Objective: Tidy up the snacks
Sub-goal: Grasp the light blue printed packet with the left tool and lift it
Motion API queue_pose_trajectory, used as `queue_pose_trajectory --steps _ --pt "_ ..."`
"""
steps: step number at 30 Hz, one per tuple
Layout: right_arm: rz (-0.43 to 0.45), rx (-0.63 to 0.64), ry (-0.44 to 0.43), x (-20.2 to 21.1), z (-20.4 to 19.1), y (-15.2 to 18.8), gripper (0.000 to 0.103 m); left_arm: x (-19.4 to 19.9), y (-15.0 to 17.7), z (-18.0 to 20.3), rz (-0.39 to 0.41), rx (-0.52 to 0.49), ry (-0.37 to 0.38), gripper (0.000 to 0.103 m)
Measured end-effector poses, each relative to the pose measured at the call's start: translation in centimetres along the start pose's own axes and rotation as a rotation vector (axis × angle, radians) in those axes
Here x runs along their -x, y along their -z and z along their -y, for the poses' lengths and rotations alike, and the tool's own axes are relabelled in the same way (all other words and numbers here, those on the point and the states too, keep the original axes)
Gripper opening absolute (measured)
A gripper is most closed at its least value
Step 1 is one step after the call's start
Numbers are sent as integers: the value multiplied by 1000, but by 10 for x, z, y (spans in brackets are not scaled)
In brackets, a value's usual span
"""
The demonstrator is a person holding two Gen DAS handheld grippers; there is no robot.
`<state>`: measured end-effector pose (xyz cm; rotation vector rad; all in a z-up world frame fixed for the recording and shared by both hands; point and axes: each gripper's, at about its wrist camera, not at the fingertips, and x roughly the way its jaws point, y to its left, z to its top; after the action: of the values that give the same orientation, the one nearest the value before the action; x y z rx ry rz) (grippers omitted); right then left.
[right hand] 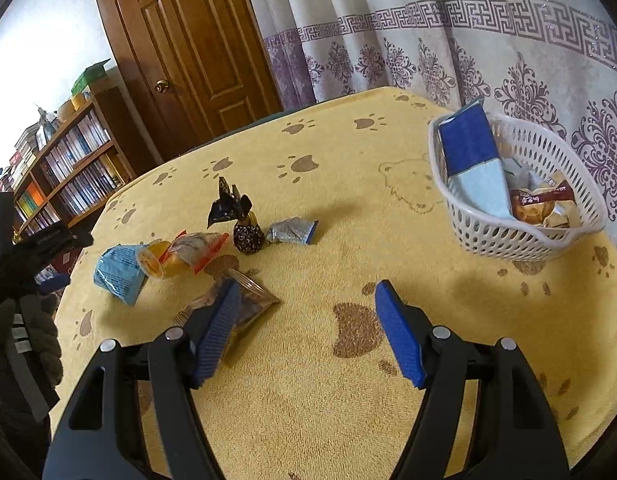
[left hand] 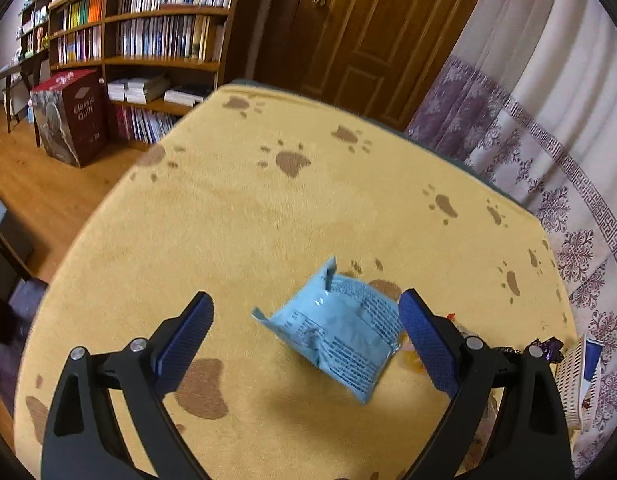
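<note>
A light blue snack packet [left hand: 340,332] lies on the yellow paw-print cloth [left hand: 268,208] between the open fingers of my left gripper [left hand: 306,320], nearer the right finger. In the right wrist view the same packet [right hand: 118,272] lies at the left, beside a jelly cup [right hand: 156,262], an orange-edged wrapper [right hand: 196,250], a dark pineapple-shaped candy [right hand: 247,234], a silver-blue packet [right hand: 293,232] and a brown packet [right hand: 248,304]. My right gripper [right hand: 306,306] is open and empty above the cloth. A white basket [right hand: 504,236] at the right holds a blue carton [right hand: 470,152] and several snacks.
The basket's edge shows in the left wrist view [left hand: 574,380] at the far right. A bookshelf [left hand: 148,40], a dark red box [left hand: 74,116] and a wooden door [right hand: 188,48] stand beyond the table. A curtain [right hand: 468,40] hangs behind the basket.
</note>
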<state>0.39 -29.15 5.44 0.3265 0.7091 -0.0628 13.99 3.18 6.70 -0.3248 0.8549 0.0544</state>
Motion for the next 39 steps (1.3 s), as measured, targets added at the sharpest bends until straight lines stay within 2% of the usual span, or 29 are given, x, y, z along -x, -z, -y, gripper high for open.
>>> queue_pose_trajectory --steps 7,12,17,21,24,29,39 --pt "-18 -1 -14 -8 1 3 72 -32 1 11 -62 84 -19 93" --pt "-29 -2 -20 -13 1 6 72 -47 -5 18 -45 134 -75 96" --pt "-40 -7 -25 -17 1 10 72 -57 -6 28 -39 79 -137 97" --pt "-46 -6 -31 -18 -1 12 72 -68 -2 24 -69 52 -140 97" --pt "-47 -1 -34 -17 -2 12 72 -63 7 22 -42 -5 -159 97" --pt "-49 7 -38 -17 -7 13 72 -52 20 11 -43 -38 -135 97" --pt "-52 32 -53 -13 -20 17 72 -24 33 -26 -98 29 -43 97"
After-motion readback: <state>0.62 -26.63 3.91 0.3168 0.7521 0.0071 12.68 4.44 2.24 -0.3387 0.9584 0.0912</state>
